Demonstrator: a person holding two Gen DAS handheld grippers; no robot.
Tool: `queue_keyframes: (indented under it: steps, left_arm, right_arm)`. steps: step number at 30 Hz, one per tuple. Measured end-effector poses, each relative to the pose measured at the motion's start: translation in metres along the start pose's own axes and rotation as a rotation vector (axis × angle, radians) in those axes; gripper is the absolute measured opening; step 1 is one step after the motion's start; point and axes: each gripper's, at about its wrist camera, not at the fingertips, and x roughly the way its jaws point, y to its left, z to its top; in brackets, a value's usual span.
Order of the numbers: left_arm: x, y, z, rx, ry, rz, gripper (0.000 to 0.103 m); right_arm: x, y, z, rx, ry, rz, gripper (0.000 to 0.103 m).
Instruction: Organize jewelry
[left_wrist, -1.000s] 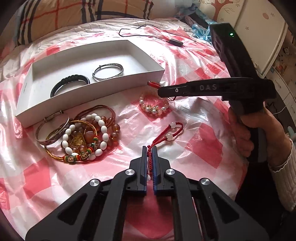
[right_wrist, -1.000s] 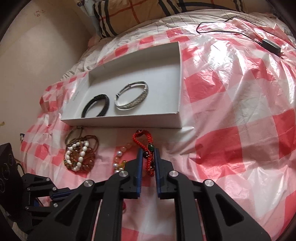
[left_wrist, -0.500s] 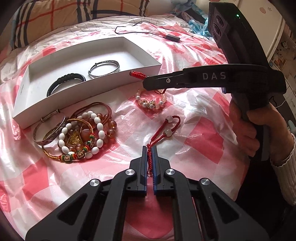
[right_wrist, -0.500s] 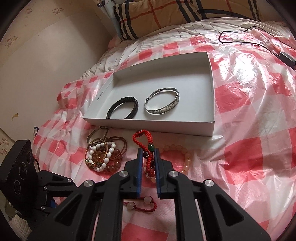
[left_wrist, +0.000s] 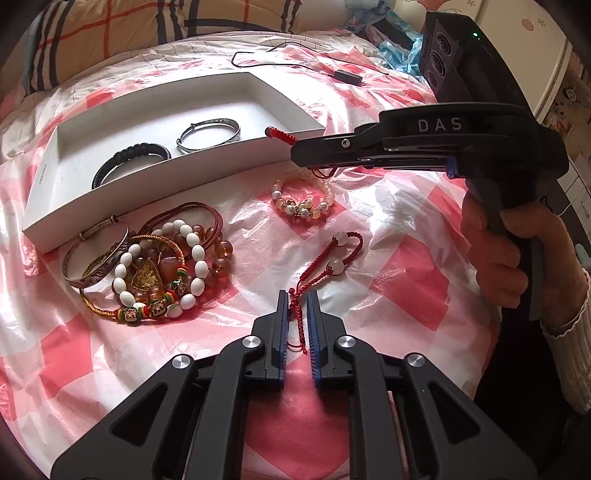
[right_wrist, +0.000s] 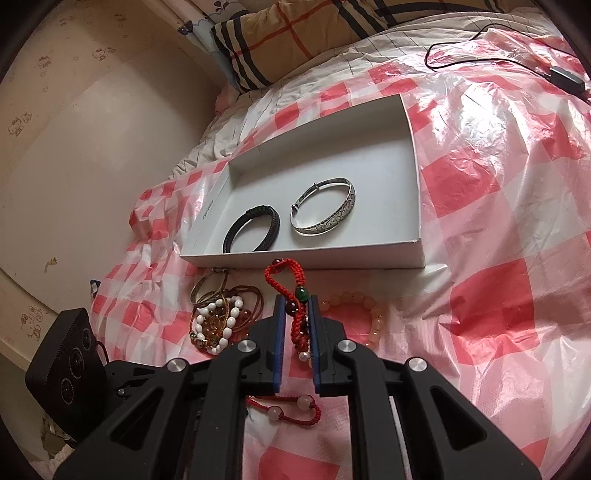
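Right gripper (right_wrist: 297, 301): jaws narrow, clamped on a red braided bracelet (right_wrist: 295, 295) with a green bead and dark beads, its loop sticking out past the tips toward 12 o'clock, in the air just short of the front wall of the white box (right_wrist: 332, 254). In the left wrist view, left gripper (left_wrist: 296, 295) at 6 o'clock, jaws just eased apart to a narrow gap, with the knotted tail of a red cord bracelet (left_wrist: 341, 254) lying loose between them, not pinched; two pale beads on its loop, flat on the checked plastic sheet (left_wrist: 406, 280) toward 1 o'clock of the tips. Further toward 12 o'clock on the sheet, a pearl-and-pale-bead bracelet (left_wrist: 303, 206), close to the box wall. At 9 o'clock, a heap of bracelets (left_wrist: 155, 266): white oval beads, amber beads, brown cords, a gold cord and a silver cuff, piled touching one another. Inside the box, a black braided bracelet (left_wrist: 129, 158) and a silver bangle (left_wrist: 210, 134) side by side, apart. At 3 o'clock, a hand (left_wrist: 509, 251) wrapped round the right gripper's handle, white knit cuff at the wrist. Beyond the box, a black cable (left_wrist: 295, 64) on the sheet and a plaid pillow (left_wrist: 147, 22) at the head of the bed.
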Motion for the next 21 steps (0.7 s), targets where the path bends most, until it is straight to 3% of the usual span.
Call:
queue_keyframes:
  steps: [7, 13, 18, 21]
  left_arm:
    - [-0.003, -0.002, 0.001, 0.015, -0.001, 0.01, 0.004]
    - [-0.019, 0.003, 0.007, -0.006, -0.044, -0.035, 0.004]
    - [-0.039, 0.013, 0.014, -0.043, -0.108, -0.069, 0.004]
    - [-0.053, 0.023, 0.022, -0.074, -0.162, -0.064, 0.004]
  right_arm:
    - [-0.004, -0.012, 0.003, 0.083, -0.007, 0.084, 0.013]
    - [-0.007, -0.019, 0.004, 0.129, -0.018, 0.133, 0.013]
    - [-0.009, -0.017, 0.006, 0.125, -0.035, 0.128, 0.013]
    - [-0.014, -0.004, 0.009, 0.056, -0.066, 0.077, 0.013]
